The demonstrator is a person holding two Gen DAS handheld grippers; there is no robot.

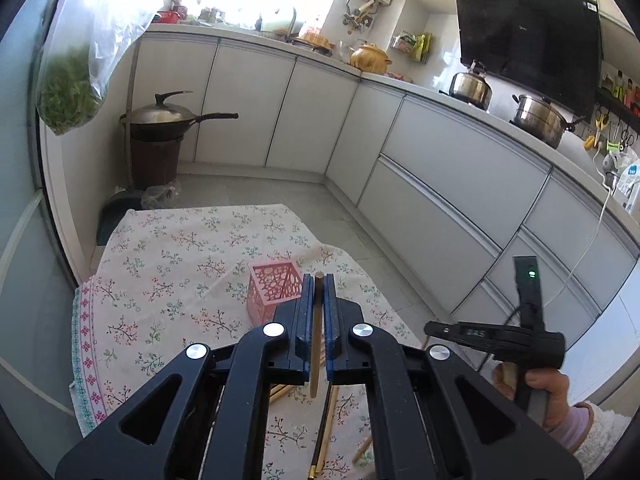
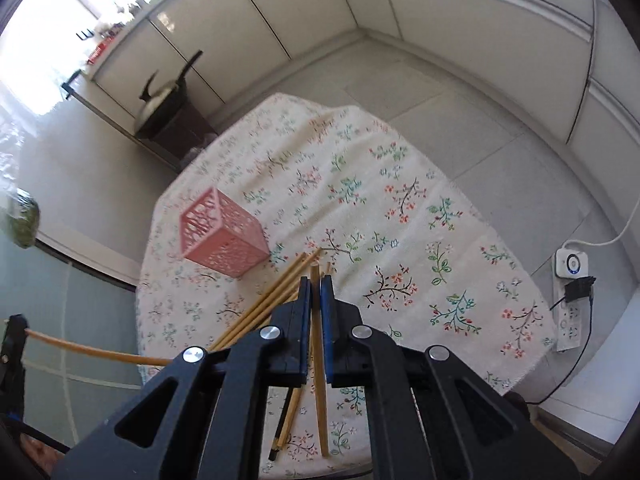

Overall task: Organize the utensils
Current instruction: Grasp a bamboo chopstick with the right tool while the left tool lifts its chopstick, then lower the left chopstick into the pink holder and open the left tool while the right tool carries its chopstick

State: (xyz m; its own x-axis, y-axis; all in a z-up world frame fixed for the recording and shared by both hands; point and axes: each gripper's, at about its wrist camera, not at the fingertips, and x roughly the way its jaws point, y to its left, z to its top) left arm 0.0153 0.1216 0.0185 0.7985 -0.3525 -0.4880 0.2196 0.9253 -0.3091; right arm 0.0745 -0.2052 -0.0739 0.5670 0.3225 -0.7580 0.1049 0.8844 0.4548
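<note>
1. Setting: kitchen with white cabinets (image 1: 440, 168); small table under a floral cloth (image 2: 400, 220) as work surface.
2. Right gripper (image 2: 316, 280): jaws pressed together on one pale chopstick (image 2: 320, 380). Long axis along the fingers, blunt end just past the fingertips, remainder trailing back below the jaws.
3. Left gripper (image 1: 319, 280): jaws likewise pinching one pale chopstick (image 1: 317, 344), same lengthwise alignment, end showing between the fingertips.
4. Loose chopsticks (image 2: 264, 300) on the cloth, just below and left of the right gripper: fanned bundle, long axes running diagonally toward the holder. Count: at least four pale ones plus one dark one (image 2: 282, 428); exact total cannot be told, several hidden under the grippers.
5. Pink perforated holder (image 2: 224, 240): one only, upright on the cloth, open top upward, no contents visible. Beyond the loose bundle, ahead and left of the right gripper; in the left wrist view directly ahead, partly hidden behind the left finger.
6. Governing relation: holder mouth facing up, both held chopsticks lying along forward-sloping fingers. Likely requirement: carry over the mouth, tip steeper, then release. Left hand judged nearer the holder.
7. Count of held pieces: two, one per gripper.
8. Far background: lidded wok (image 1: 160, 116) on a dark stool by the cabinets, well apart from the table.
</note>
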